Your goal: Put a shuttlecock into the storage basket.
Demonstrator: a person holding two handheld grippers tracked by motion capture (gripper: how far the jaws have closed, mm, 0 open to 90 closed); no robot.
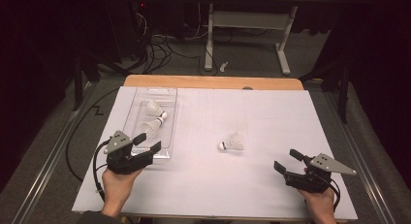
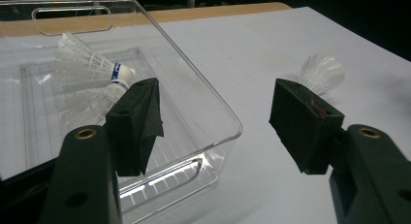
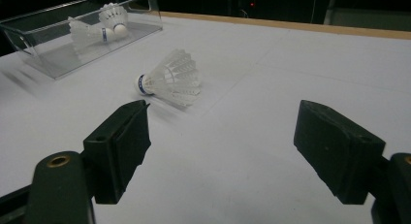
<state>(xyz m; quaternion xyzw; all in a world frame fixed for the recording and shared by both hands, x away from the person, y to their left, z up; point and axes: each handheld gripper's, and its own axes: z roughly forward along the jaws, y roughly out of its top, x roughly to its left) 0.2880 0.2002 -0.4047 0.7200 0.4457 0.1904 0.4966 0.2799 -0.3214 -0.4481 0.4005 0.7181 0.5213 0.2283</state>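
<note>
We take the loose shuttlecock (image 1: 231, 144) as the object of the work: it lies on its side near the middle of the bench (image 1: 271, 117), well apart from the clear tray (image 1: 167, 95) at the bench's left edge, where two more shuttlecocks (image 1: 154, 118) rest together. We judge it very light and fragile; its feather skirt would crush or splay under a hard squeeze, while the rounded cork base, banded in blue, is stiffer and the safer place to take hold. Both pairs of tongs are released and carry nothing: the left tongs (image 1: 147, 142) hover at the tray's near end, the right tongs (image 1: 287, 161) near the bench's front right corner. In the left gripper view a jaw hides most of the loose shuttlecock, and the tray's glare blurs the outlines of the pair inside.
</note>
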